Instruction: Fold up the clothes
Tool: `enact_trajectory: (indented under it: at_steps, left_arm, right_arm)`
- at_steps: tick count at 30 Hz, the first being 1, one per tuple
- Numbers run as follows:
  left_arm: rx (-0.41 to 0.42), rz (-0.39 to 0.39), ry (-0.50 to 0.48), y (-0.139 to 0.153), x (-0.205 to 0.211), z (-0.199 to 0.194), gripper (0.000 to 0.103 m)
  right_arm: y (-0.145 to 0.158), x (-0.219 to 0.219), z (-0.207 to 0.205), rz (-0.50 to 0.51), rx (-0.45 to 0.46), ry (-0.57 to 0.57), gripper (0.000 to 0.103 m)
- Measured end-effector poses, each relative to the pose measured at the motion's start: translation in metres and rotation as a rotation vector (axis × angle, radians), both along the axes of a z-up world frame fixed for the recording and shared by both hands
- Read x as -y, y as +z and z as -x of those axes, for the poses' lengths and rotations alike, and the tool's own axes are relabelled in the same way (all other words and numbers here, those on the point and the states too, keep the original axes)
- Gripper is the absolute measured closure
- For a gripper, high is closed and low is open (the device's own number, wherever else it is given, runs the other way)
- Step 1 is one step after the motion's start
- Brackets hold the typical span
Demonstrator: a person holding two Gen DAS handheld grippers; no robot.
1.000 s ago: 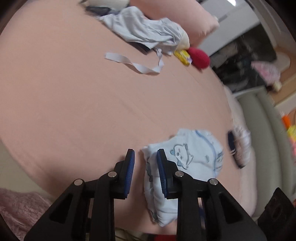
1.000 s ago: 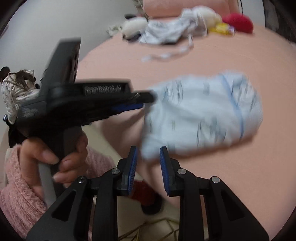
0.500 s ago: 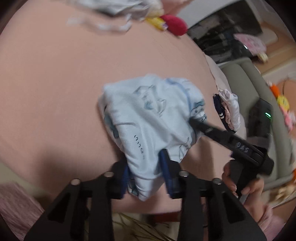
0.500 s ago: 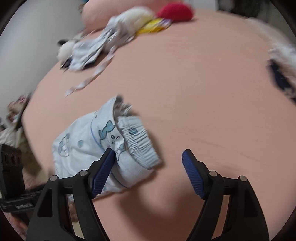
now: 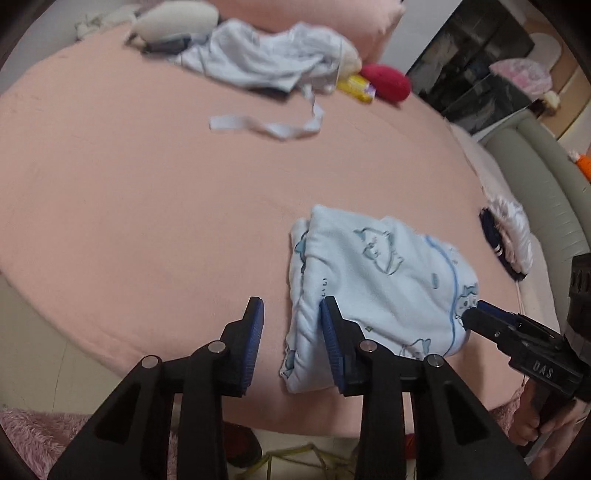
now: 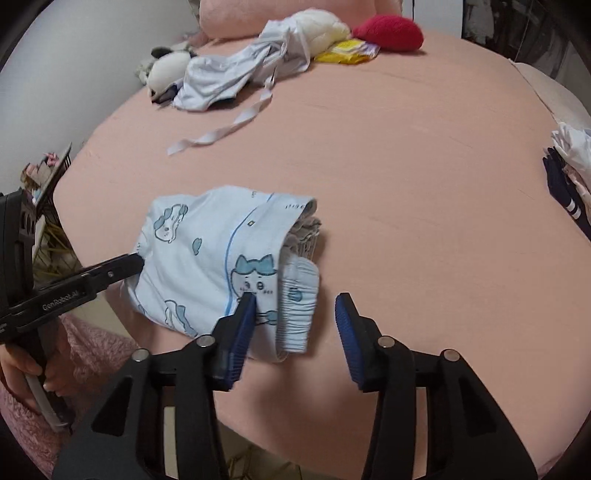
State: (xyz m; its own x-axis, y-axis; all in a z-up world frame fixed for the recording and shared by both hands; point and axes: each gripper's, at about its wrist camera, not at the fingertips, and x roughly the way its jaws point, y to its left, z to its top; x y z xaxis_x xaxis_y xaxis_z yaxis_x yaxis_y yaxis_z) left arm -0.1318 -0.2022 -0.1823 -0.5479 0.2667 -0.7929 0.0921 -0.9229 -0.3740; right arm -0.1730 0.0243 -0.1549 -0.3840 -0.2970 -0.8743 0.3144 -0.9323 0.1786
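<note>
A folded light-blue garment with cartoon prints (image 5: pixel 376 280) lies near the front edge of the pink bed (image 5: pixel 147 184); it also shows in the right wrist view (image 6: pixel 221 266). My left gripper (image 5: pixel 291 332) is open, its right finger touching the garment's left fold. My right gripper (image 6: pixel 295 325) is open over the garment's elastic waistband end. The right gripper's tip shows in the left wrist view (image 5: pixel 480 314) at the garment's right edge. The left gripper's tip shows in the right wrist view (image 6: pixel 129 264) at its left edge.
A crumpled pale garment (image 5: pixel 258 59) with a loose strap (image 5: pixel 266 125) lies at the far side, beside a red plush (image 5: pixel 388 83), a yellow packet (image 5: pixel 354 86) and a pink pillow (image 5: pixel 325 14). A navy-and-white clothing stack (image 5: pixel 506 236) lies at the right edge.
The garment was carried by the left gripper and is now laid down on the bed. The left gripper has opened and released it. The right gripper has closed in on the waistband end.
</note>
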Motion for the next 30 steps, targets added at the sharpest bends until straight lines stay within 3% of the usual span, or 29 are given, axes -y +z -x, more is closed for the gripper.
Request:
enact_trajectory:
  at_steps: [4,7,8,9,12,14,16,19,22,24,26,27,29,30]
  left_arm:
    - [-0.063,-0.032,-0.085,0.005,-0.019,-0.004,0.069]
    - [0.017,0.028,-0.138,-0.01,-0.035,0.01,0.07]
    - [0.047,0.061,-0.129,-0.016,-0.035,0.011,0.082]
    - [0.055,0.046,-0.109,-0.017,-0.029,0.009,0.086]
    - [0.076,0.032,-0.05,-0.019,-0.013,0.002,0.1]
    - [0.091,0.049,0.0,-0.02,-0.002,0.0,0.098]
    - [0.092,0.072,0.066,-0.02,0.009,-0.004,0.096]
    - [0.015,-0.075,0.074,-0.011,0.016,0.003,0.095]
    - [-0.065,-0.071,-0.006,0.003,-0.007,0.02,0.086]
    - [-0.052,-0.093,-0.064,-0.002,-0.023,0.034,0.068]
    - [-0.007,-0.04,-0.087,-0.012,-0.036,0.043,0.068]
    - [0.012,-0.013,-0.075,-0.017,-0.037,0.044,0.074]
    - [0.024,-0.031,-0.026,-0.021,-0.027,0.045,0.084]
    - [0.029,-0.054,0.003,-0.023,-0.018,0.043,0.094]
  right_arm:
    - [0.012,0.023,-0.011,-0.062,-0.132,0.048,0.052]
    - [0.0,0.053,-0.01,-0.15,-0.146,0.145,0.048]
    - [-0.011,0.061,-0.008,-0.212,-0.145,0.16,0.05]
    - [-0.022,0.064,0.001,-0.242,-0.135,0.162,0.05]
    - [-0.026,0.034,0.018,-0.097,-0.049,0.085,0.046]
    - [-0.018,0.025,0.022,-0.053,-0.052,0.057,0.046]
    - [0.0,0.021,0.015,-0.057,-0.13,0.054,0.046]
    - [0.021,0.018,0.012,-0.014,-0.199,0.041,0.046]
    - [0.019,0.028,0.015,-0.059,-0.208,0.059,0.046]
    - [0.005,0.038,0.02,-0.096,-0.178,0.083,0.046]
    - [-0.011,0.045,0.025,-0.128,-0.127,0.107,0.046]
    - [-0.02,0.049,0.027,-0.159,-0.117,0.119,0.046]
    - [-0.028,0.052,0.032,-0.184,-0.132,0.118,0.046]
    - [-0.027,0.05,0.036,-0.178,-0.14,0.099,0.046]
